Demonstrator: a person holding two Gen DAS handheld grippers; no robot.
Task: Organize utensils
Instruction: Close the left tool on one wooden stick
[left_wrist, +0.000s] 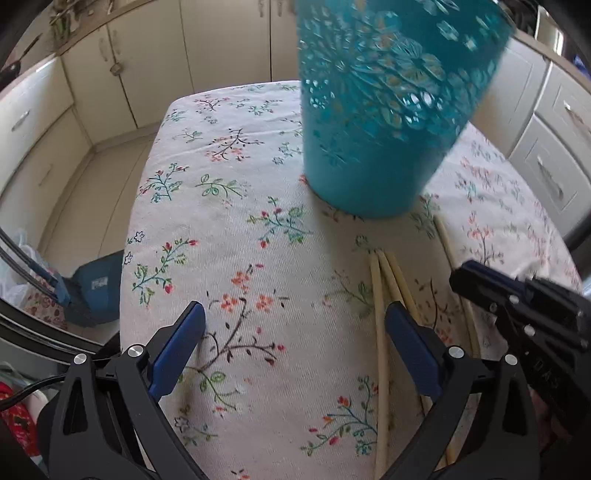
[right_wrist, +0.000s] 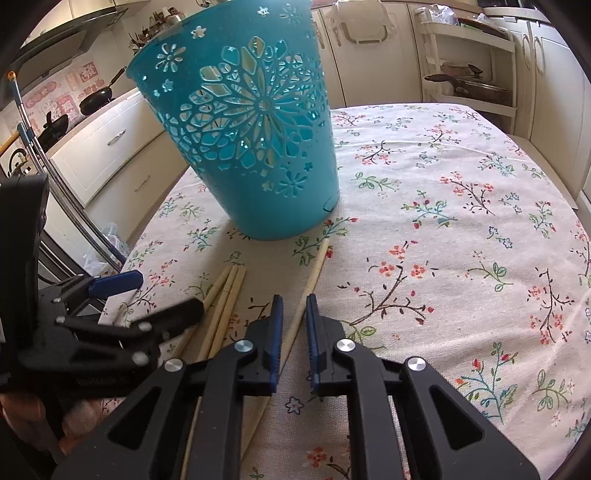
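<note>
A teal cut-out plastic basket (left_wrist: 373, 122) (right_wrist: 255, 147) stands upright on the floral tablecloth. Three pale wooden chopsticks (left_wrist: 384, 291) (right_wrist: 227, 295) lie together in front of it, and a single chopstick (right_wrist: 314, 277) (left_wrist: 452, 251) lies to their right. My left gripper (left_wrist: 295, 339) is open and empty, low over the cloth, its right finger over the bundle. My right gripper (right_wrist: 294, 321) hangs over the single chopstick, jaws a narrow gap apart with the chopstick running between them; I cannot tell if they grip it.
The table (right_wrist: 461, 221) has a rounded far edge with kitchen cabinets (left_wrist: 122, 74) around it. A shelf with pans (right_wrist: 472, 85) stands at the back right. Bags and a blue box (left_wrist: 96, 291) sit on the floor to the left.
</note>
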